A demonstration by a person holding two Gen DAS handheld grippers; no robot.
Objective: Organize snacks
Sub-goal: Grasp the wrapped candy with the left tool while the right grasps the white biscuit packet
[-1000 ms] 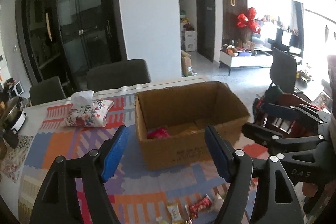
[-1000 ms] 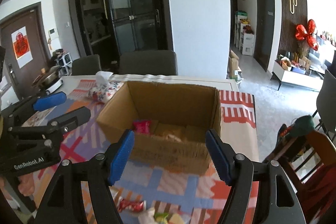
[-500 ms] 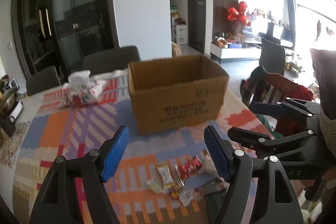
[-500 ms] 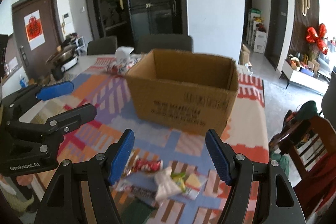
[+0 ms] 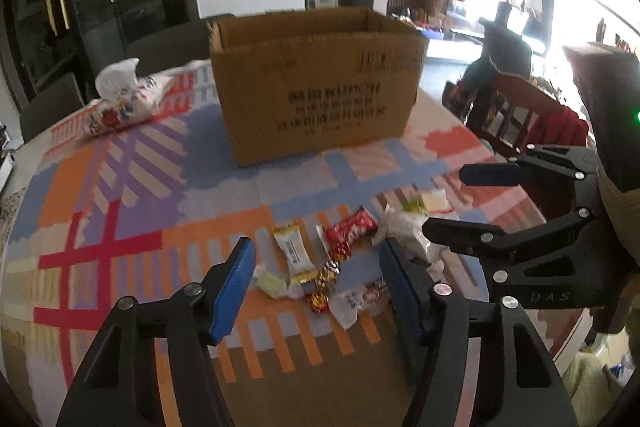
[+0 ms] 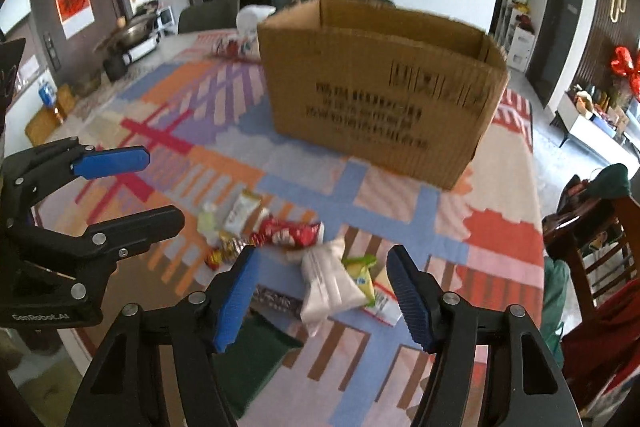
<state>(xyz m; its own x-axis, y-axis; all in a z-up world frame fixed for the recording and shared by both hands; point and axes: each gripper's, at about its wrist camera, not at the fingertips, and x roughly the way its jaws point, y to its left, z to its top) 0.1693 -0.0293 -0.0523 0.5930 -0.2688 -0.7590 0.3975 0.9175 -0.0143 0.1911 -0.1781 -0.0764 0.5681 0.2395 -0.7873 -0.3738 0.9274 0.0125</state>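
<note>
Table (image 5: 132, 195) | cardboard box (image 5: 316, 91) upright, contents hidden | snacks (image 5: 320, 259) outside

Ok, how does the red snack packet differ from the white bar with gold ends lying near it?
The red snack packet is glossy red with white print; the white bar is pale with gold crimped ends. The red packet looks crumpled and wider, the white bar slim and flat. The red packet lies closer to the cardboard box. Both rest on the patterned tablecloth, ungripped.
</note>
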